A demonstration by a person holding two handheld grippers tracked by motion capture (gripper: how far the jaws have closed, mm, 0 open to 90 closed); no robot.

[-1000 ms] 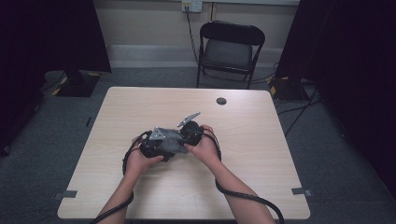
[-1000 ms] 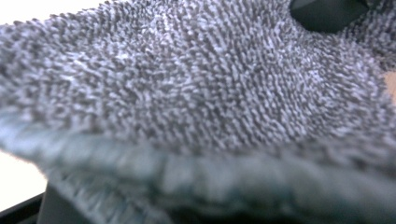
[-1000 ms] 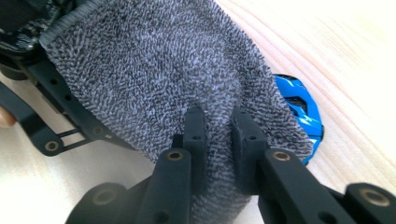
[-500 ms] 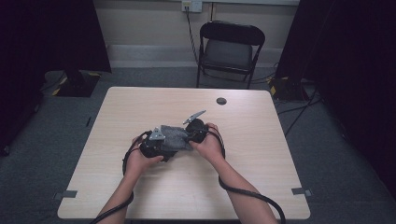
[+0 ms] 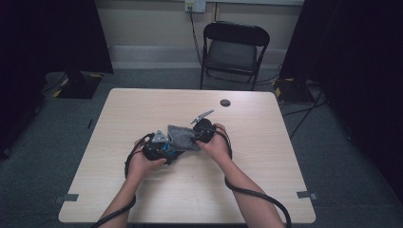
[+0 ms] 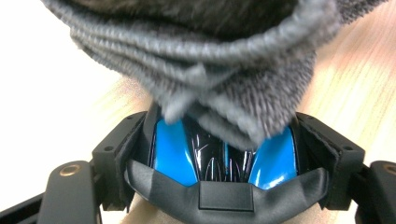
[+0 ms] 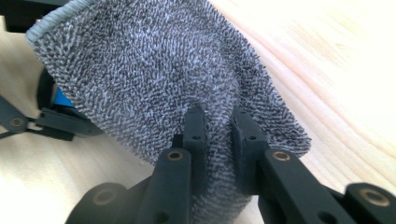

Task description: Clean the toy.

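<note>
two tools meet near the middle of the counter (image 5: 142, 204), both on one grey knitted sock (image 5: 183, 137). right tool (image 7: 218, 122) is clamped narrow on the sock's closed end: in the right gripper view its black jaws pinch a fold of the fabric between them, w/ the rest of the sock fanning out up and to the left toward the hemmed cuff edge. left tool (image 5: 159, 148) sits at the other end; in the left gripper view the bunched, ribbed cuff (image 6: 201, 70) hangs right over the blue pads (image 6: 170, 151), and the jaws stand wide w/ the knit gathered between and above them, so it looks stretched over them rather than pinched, tho the exact contact is hard to tell up close. from the high view the sock spans between the two tools, lifted just off the counter, nearer the person's side than the far edge. left hand (image 5: 142, 164) and right hand (image 5: 216, 145) each wrap a tool, forearms coming in from the bottom, black cables looping back beside the wrists. a grey three-cornered plate (image 5: 202, 115) sticks up from the right tool. farther off, a small dark round thing (image 5: 225, 102) lies on the counter near its far edge, well apart from the hands. behind the counter stands a black folding chair (image 5: 235, 45) on grey floor.
</note>
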